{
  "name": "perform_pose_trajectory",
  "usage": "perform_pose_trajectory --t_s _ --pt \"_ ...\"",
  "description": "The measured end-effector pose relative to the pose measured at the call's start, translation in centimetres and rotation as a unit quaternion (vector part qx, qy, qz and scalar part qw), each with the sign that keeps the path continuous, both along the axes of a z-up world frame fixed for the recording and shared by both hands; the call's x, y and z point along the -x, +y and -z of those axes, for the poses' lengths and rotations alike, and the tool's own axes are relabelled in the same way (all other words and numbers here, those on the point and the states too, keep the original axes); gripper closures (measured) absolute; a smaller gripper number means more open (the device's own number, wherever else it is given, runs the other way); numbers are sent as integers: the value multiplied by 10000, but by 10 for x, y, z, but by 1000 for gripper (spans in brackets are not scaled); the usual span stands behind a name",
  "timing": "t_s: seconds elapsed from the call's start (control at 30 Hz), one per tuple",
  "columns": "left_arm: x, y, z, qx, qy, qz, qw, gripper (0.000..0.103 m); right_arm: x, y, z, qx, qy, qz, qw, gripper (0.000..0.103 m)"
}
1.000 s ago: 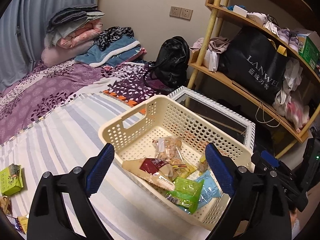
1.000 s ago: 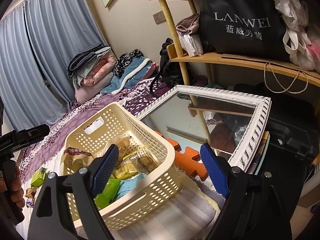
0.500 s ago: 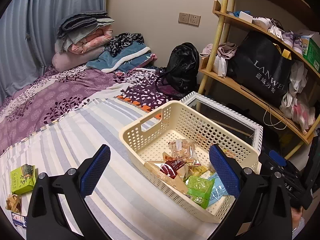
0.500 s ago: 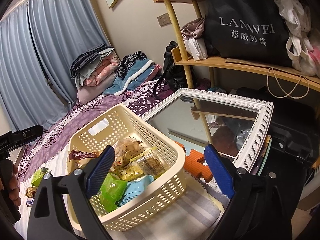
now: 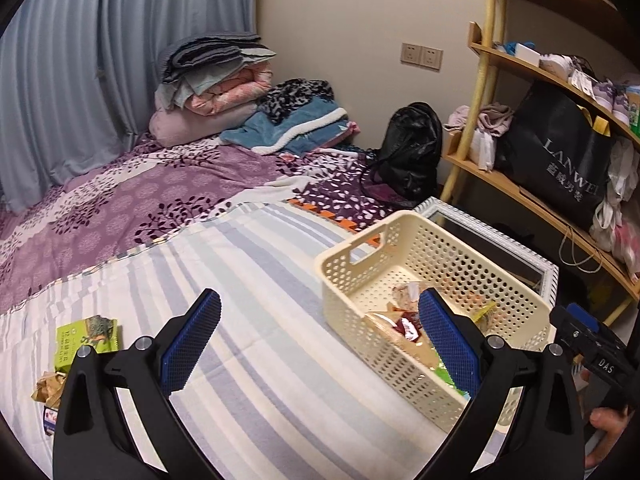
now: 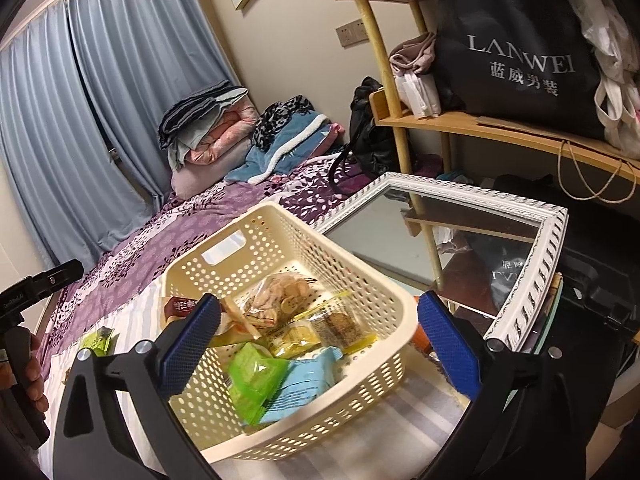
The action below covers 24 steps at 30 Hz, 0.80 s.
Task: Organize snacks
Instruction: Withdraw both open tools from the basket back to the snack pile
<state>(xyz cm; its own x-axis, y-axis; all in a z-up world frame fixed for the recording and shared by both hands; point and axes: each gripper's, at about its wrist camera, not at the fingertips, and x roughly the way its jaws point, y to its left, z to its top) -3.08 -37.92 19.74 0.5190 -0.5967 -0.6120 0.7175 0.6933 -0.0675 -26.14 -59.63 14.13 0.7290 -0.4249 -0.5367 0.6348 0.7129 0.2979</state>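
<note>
Here both tongs, left (image 5: pixel 320 342) and right (image 6: pixel 318 334), gape empty: packets sit collected in the cream basket (image 6: pixel 384 300) under the right, a green packet (image 5: pixel 88 340) loose beside the left.

A cream perforated plastic basket (image 6: pixel 288 240) with cut-out handles stood upright on the striped bedding of the bed (image 5: pixel 256 264), near its edge. Inside lay a loose heap of snack packets: a clear bag of round biscuits (image 6: pixel 280 294) toward the middle, a tan packet with a dark red label (image 6: pixel 182 308) leaning against the left wall, yellow-edged clear wrappers (image 6: pixel 320 328) below the biscuits, and a bright green packet (image 6: pixel 254 376) overlapping a light blue packet (image 6: pixel 306 380) at the near end. Outside the basket and well apart from it, a green box (image 5: pixel 88 338) lay flat on the bedding, with a crumpled tan wrapper (image 5: pixel 50 386) just beside it.
</note>
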Motion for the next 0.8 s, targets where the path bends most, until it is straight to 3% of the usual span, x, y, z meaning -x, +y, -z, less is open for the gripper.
perform_pose_trajectory --t_s 0.57,0.8 --pt "-35 81 1 90 97 -878 9960 3 -25 29 -18 219 18 -351 9991 5" --pt "-49 122 11 159 332 -1227 9918 3 -43 48 -23 298 70 -614 9976 5"
